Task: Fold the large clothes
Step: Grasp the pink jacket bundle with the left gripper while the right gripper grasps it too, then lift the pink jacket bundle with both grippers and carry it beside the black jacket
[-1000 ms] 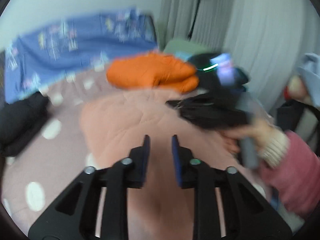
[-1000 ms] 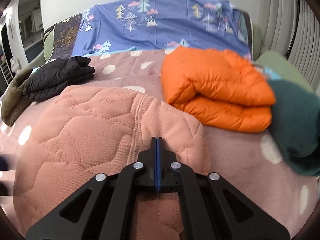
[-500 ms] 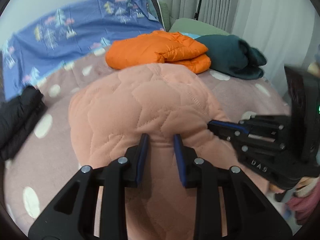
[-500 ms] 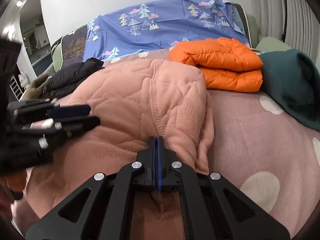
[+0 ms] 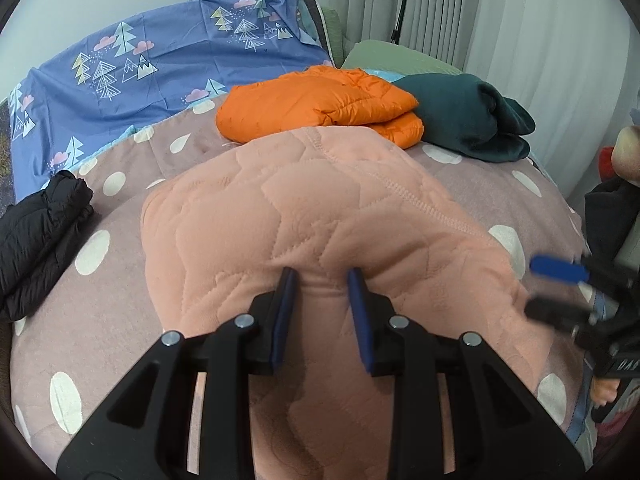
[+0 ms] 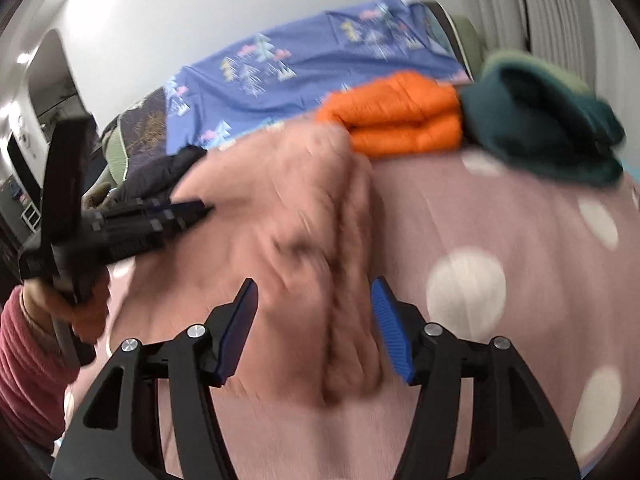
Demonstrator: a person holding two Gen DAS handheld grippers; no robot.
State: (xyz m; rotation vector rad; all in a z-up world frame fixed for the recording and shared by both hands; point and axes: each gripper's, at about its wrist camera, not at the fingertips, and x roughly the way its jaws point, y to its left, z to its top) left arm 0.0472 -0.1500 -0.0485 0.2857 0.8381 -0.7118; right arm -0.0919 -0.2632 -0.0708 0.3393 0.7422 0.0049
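A pink quilted garment (image 5: 320, 208) lies bunched on the bed. In the left wrist view my left gripper (image 5: 322, 284) is shut on a raised fold of its near edge, with the fabric pinched between the blue pads. In the right wrist view, which is blurred, my right gripper (image 6: 314, 308) has its jaws opening wide. The pink garment (image 6: 288, 208) lies loose below and between them, and the pads do not press on it. The right gripper (image 5: 532, 288) also shows at the right edge of the left view, off the garment. The left gripper (image 6: 200, 212) shows at the left of the right view.
On the pink dotted bedcover (image 5: 120, 280) rest a folded orange puffer jacket (image 5: 320, 104), a dark teal garment (image 5: 468, 120) to its right and a black jacket (image 5: 40, 232) at the left. A blue tree-print sheet (image 5: 160, 64) covers the far end. Curtains hang at the right.
The right gripper was shut on the pink garment's edge; it has now opened, let go and swung away to the right. The left gripper keeps its grip in place.
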